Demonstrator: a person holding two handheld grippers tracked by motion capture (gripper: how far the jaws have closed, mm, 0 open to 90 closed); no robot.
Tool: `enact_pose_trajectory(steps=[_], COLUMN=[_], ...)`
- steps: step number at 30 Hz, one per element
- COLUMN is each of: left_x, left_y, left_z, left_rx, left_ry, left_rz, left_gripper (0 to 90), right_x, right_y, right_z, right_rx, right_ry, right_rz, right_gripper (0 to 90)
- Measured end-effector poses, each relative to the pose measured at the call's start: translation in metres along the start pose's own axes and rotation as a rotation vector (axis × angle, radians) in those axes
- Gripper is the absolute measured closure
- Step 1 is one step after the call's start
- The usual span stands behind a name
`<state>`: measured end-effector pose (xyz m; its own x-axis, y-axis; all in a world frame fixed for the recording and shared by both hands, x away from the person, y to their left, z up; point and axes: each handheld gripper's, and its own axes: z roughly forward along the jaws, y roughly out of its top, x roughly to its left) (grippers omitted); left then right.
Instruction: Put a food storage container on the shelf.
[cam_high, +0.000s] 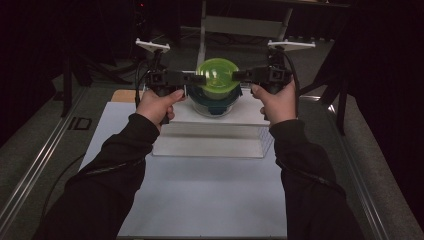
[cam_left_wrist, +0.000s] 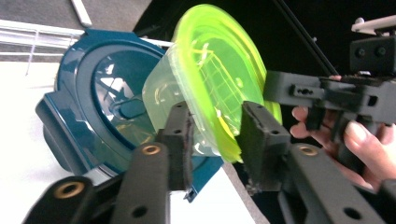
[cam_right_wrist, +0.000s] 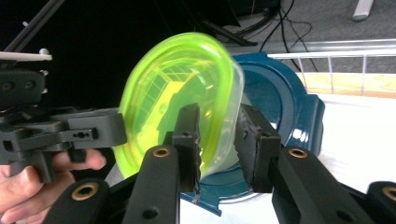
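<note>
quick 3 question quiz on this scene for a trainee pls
1. What colour is the lid on the clear tub? A red, B green, C white.
2. True or false: the left hand-held gripper and the right hand-held gripper come at the lid from opposite sides.
3. Fill in: behind the tub is a ___ coloured base.
Key: 1 B; 2 true; 3 teal.
</note>
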<state>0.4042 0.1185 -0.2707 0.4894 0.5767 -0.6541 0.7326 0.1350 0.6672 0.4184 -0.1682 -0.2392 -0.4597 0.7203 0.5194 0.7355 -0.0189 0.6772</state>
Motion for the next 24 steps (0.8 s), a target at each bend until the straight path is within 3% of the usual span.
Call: enact_pose_trajectory(steps=[13,22,24], left_x=[0.001,0.0,-0.005], left_y=[0.003,-0.005,-0.014], left_z=[0.004,-0.012,-0.024], left_rx=[-0.017,-0.074,-0.11], left_ry=[0.008,0.022,0.025], left_rz=[0.005,0.041,0.083], left_gripper=[44.8,42.5,42.5], right_x=[0.001,0.012,0.018], right_y=[0.002,-0.013,-0.025], right_z=[-0.005,-0.024,-0.028], right_rx=[-0.023,-0.073,-0.06], right_ry=[0.001,0.031,0.062], right_rz=[-0.014,-0.082,-0.112], right_gripper=[52.0,52.4,60.9])
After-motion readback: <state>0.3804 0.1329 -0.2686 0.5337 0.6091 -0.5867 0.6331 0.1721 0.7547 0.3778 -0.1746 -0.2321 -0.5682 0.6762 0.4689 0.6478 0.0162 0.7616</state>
